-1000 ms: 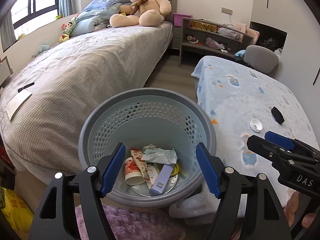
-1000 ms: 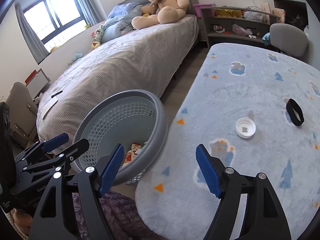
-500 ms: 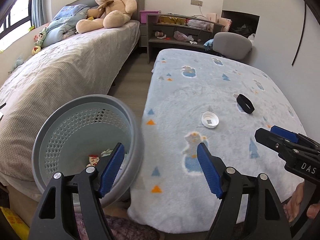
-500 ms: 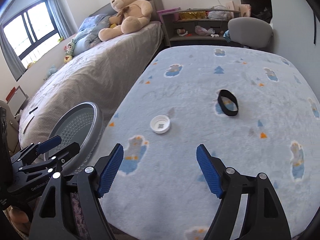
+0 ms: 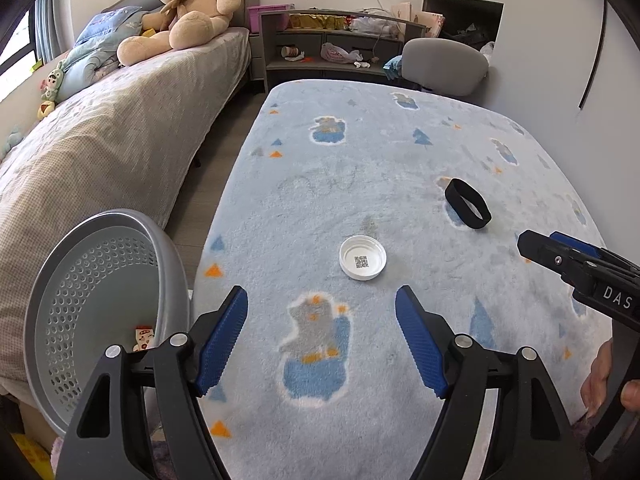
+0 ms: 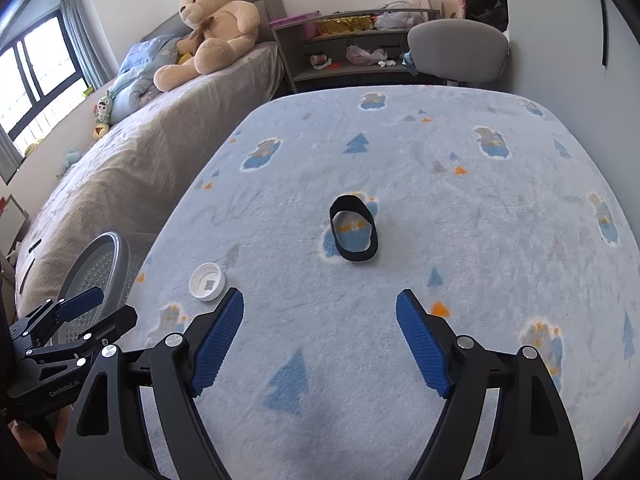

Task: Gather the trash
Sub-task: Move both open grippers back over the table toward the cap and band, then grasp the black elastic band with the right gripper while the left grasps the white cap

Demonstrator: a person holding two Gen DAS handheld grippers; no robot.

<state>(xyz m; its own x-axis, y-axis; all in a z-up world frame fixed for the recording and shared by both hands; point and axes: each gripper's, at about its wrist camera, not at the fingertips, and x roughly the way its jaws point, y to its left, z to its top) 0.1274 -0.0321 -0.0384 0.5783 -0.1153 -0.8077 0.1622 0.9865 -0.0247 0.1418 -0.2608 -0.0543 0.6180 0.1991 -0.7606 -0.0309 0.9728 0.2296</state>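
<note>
A white lid point(image 5: 363, 258) with a QR code lies on the blue patterned table cover point(image 5: 360, 152), just ahead of my open, empty left gripper point(image 5: 322, 336). A black band point(image 5: 467, 203) stands on its edge farther right. In the right wrist view the black band point(image 6: 353, 228) is ahead of my open, empty right gripper point(image 6: 320, 334) and the white lid point(image 6: 207, 281) is to its left. The grey perforated trash basket point(image 5: 100, 312) sits low at the table's left edge with some trash inside. It also shows in the right wrist view point(image 6: 96, 272).
A bed point(image 5: 100, 140) with a large teddy bear point(image 5: 188, 8) runs along the left. A grey chair point(image 5: 444, 64) and a cluttered shelf unit point(image 5: 332, 44) stand beyond the table's far end. A narrow floor strip point(image 5: 224, 132) separates bed and table.
Both grippers have swung right, away from the basket and over the table. The lid and band now lie closer ahead. Both grippers stayed open.
</note>
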